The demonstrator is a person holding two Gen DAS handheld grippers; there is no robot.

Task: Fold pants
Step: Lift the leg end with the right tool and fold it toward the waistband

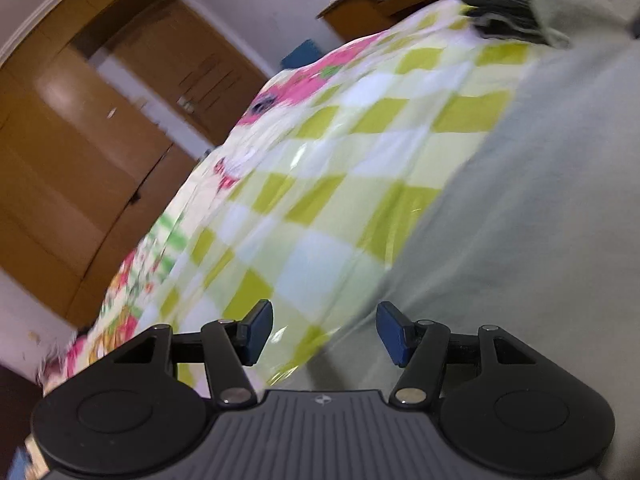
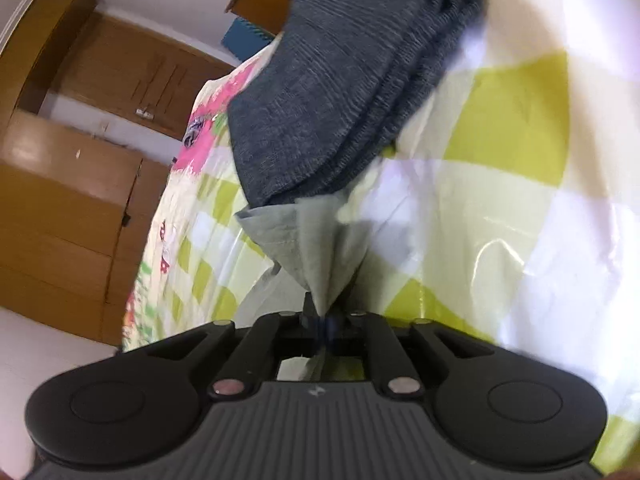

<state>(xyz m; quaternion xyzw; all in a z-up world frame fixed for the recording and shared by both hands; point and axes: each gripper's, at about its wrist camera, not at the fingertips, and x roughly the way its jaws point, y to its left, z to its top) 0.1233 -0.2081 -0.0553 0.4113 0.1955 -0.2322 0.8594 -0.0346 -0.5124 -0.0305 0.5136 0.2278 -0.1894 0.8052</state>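
A: Pinching a bunched corner of the pale grey pants (image 2: pixel 316 248), the right gripper (image 2: pixel 325 322) tilts downward over the checkered sheet (image 2: pixel 508 128).

B: And the left gripper (image 1: pixel 325 332)?

A: Jaws apart, empty, angled down at the pants' edge.

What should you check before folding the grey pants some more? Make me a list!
1. Right gripper pinching the grey pants: ok, cloth sits between its closed fingers.
2. Left gripper ready to grab: ok, open and empty.
3. Left gripper over the pants' edge: ok, edge lies just ahead.
4. Dark knit garment clear of the pants: not ok, it overlaps them.
5. Pants lying smooth on the checked sheet: cannot tell, picture blurred.
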